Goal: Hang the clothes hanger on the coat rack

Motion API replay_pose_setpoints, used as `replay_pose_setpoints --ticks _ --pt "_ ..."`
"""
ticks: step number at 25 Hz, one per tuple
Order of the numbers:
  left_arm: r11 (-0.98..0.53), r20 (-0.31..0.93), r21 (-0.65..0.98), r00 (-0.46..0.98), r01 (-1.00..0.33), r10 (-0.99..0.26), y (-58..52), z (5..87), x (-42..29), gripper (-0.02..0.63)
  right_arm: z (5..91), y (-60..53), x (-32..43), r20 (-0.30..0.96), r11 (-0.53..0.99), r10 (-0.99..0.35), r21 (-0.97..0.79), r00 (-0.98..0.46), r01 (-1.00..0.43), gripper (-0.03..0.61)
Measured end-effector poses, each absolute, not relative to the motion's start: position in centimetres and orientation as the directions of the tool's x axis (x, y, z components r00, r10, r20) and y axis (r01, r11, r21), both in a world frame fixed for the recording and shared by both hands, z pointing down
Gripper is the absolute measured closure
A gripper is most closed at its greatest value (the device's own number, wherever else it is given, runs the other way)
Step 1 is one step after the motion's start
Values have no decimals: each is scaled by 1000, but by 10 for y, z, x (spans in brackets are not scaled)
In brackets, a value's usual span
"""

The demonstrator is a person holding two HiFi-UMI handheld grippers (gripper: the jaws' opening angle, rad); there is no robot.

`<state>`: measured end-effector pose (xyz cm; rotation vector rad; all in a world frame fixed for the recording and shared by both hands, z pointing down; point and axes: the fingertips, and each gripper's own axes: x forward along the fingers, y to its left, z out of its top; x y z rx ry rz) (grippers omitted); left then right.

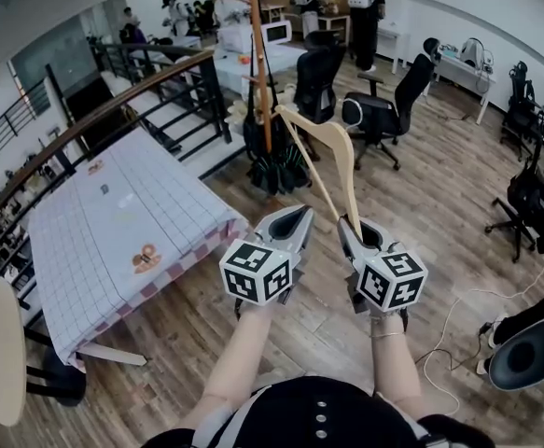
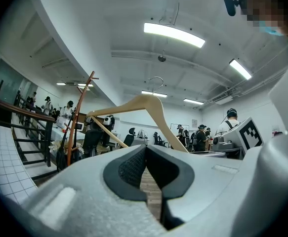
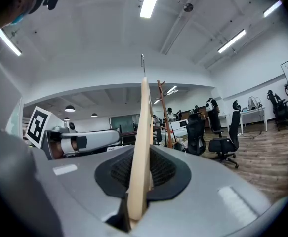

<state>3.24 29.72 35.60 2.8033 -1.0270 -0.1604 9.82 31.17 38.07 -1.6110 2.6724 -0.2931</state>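
A light wooden hanger (image 1: 332, 152) with a metal hook rises from my right gripper (image 1: 354, 227), which is shut on one end of it. In the right gripper view the hanger (image 3: 144, 127) stands edge-on between the pads of the right gripper (image 3: 141, 177). The coat rack (image 1: 258, 54), a brown wooden pole, stands beyond the hanger's far end, and the hook is apart from it. My left gripper (image 1: 301, 215) is beside the right one, shut and empty. From the left gripper (image 2: 144, 154) I see the hanger (image 2: 148, 105) and the rack (image 2: 79, 112) to the left.
A table with a white checked cloth (image 1: 122, 222) stands at the left beside a stair railing (image 1: 113, 101). Dark bags or clothes (image 1: 276, 161) lie at the rack's foot. Black office chairs (image 1: 379, 110) stand behind the rack, with people and desks at the back.
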Motion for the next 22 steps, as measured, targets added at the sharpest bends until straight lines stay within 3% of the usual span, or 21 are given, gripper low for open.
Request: replay_pose_setpoints --ticks 9,22 --pt "-762 17 79 765 -643 -644 307 366 54 618 385 316 131 70 422 -895 -189 -441 -887 538" --pt "-729 -41 148 733 -668 -679 251 373 70 618 392 264 135 92 430 -892 -129 -443 -893 538"
